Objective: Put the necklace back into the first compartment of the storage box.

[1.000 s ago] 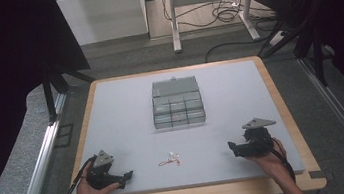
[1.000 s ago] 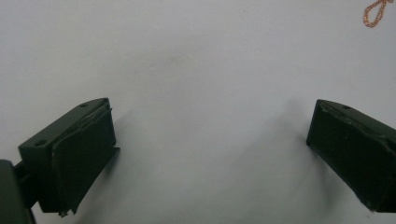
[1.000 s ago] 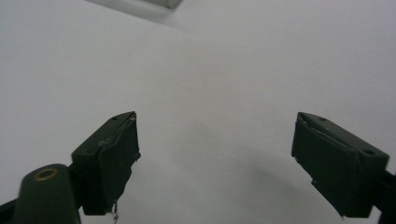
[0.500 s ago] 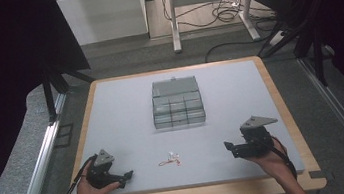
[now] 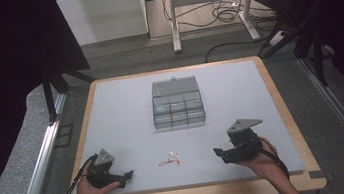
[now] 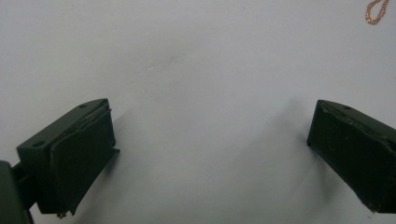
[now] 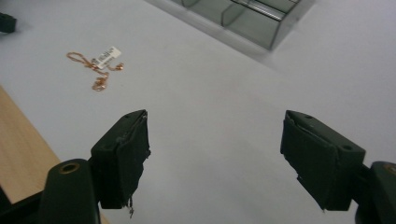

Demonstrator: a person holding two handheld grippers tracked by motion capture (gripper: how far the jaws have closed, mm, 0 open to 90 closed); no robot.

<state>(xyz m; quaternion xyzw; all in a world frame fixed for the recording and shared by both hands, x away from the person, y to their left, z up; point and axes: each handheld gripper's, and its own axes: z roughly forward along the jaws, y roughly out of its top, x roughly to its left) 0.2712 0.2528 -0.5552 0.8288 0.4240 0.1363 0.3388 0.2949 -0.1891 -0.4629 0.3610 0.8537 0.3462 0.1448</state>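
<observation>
Clearly this looks like the approach step: on the grey table [image 5: 112,115] the clear compartment box [image 5: 177,104] sits at twelve o'clock, the thin copper chain with its tag [image 5: 170,159] at six. Next, the right gripper [image 5: 221,152], jaws just narrowing yet apart and empty, must travel toward nine o'clock to the chain; left gripper [image 5: 126,176] gapes, holding nothing

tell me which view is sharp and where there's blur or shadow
High view: evenly lit but soft, the chain only a small smudge. Left gripper view: the mat is bright and plain, with faint shadows beside the fingers. Right gripper view: the chain and its tag are fairly sharp, while the box edge at the top is blurred.
</observation>
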